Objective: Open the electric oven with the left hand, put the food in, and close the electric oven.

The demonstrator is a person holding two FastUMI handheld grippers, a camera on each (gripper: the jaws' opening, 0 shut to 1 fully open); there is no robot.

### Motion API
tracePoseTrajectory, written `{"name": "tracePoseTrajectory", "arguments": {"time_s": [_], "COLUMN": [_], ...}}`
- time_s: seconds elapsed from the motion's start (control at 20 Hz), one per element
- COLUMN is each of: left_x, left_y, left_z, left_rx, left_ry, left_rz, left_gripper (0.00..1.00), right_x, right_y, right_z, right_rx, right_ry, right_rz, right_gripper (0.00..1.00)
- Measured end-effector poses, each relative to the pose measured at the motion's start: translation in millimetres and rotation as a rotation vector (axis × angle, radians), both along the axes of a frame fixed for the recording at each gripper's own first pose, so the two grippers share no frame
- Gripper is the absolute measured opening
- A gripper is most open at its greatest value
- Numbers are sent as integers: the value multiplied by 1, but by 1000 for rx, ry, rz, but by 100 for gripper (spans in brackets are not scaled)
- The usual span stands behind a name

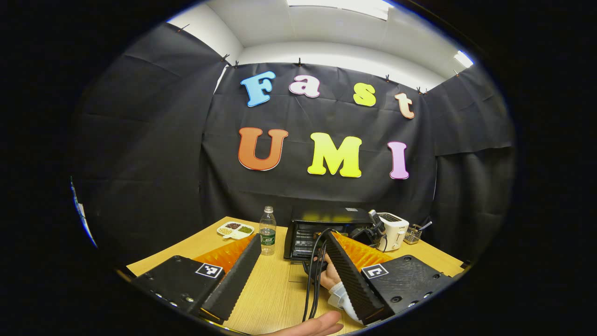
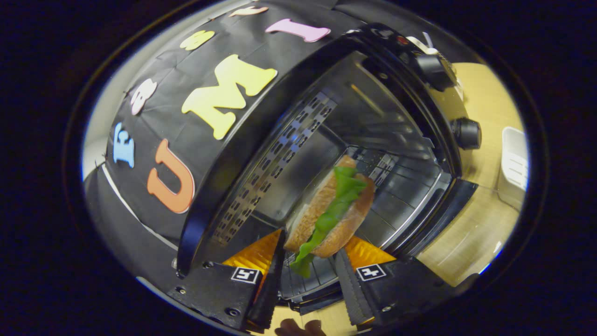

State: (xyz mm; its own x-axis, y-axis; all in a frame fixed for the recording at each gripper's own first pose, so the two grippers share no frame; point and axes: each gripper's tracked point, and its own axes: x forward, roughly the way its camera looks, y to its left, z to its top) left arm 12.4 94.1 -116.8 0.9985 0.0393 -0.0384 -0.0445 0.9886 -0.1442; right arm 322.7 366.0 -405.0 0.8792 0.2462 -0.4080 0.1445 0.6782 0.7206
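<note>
The black electric oven (image 1: 322, 228) stands at the back of the wooden table (image 1: 275, 289), its glass door folded down toward me. My left gripper (image 1: 291, 275) hovers open and empty in front of it, well back from the door. In the left gripper view a hand (image 1: 329, 277) reaches toward the oven mouth with the other gripper. In the right gripper view, the right gripper (image 2: 310, 252) is shut on a bread-and-lettuce sandwich (image 2: 333, 210). It holds the sandwich tilted just inside the open oven (image 2: 373, 121), above the wire rack (image 2: 396, 186).
A water bottle (image 1: 267, 231) stands left of the oven, with a divided dish of beans (image 1: 235, 229) behind it. A white toaster (image 1: 393, 231) and a wire basket (image 1: 413, 234) sit to the oven's right. Oven knobs (image 2: 466, 133) line its control side.
</note>
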Motion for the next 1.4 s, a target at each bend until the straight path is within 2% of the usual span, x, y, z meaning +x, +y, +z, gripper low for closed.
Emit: {"name": "tracePoseTrajectory", "arguments": {"time_s": [0.05,0.1,0.15,0.2,0.25,0.3,0.35,0.45,0.55,0.65,0.9,1.05,1.2,1.4], "left_x": [0,-2,-2,-3,-4,-4,-6,-9,-12,-15,-18,-21,-21,-20], "left_y": [-1,-1,0,1,4,6,9,11,13,16,21,21,22,23], "left_z": [-1,-1,-3,-3,-3,-2,-1,-1,0,0,1,5,11,15], "left_rx": [-2,-4,-4,1,5,8,8,0,-3,3,3,7,7,15], "left_ry": [1,2,6,8,10,10,8,5,2,3,6,8,-1,2], "left_rz": [-5,-8,-8,-7,-1,4,9,15,19,31,48,52,58,69], "left_gripper": [92,92,92,92,92,93,93,92,92,92,92,92,92,92], "right_x": [0,-2,-3,-3,-5,-8,-12,-21,-31,-43,-78,-99,-112,-140], "right_y": [4,6,5,4,5,9,13,20,26,28,36,27,10,-18], "right_z": [2,1,-2,-2,-3,-2,-3,-5,-7,0,19,34,53,112], "right_rx": [-10,-40,-74,-106,-131,-147,-176,-287,-413,-495,-542,-538,-538,-538], "right_ry": [0,4,12,19,40,55,70,117,140,151,160,158,121,-14], "right_rz": [30,52,62,76,106,133,172,265,368,435,631,660,653,635], "right_gripper": [64,72,63,80,81,75,92,100,100,100,100,100,100,100]}}
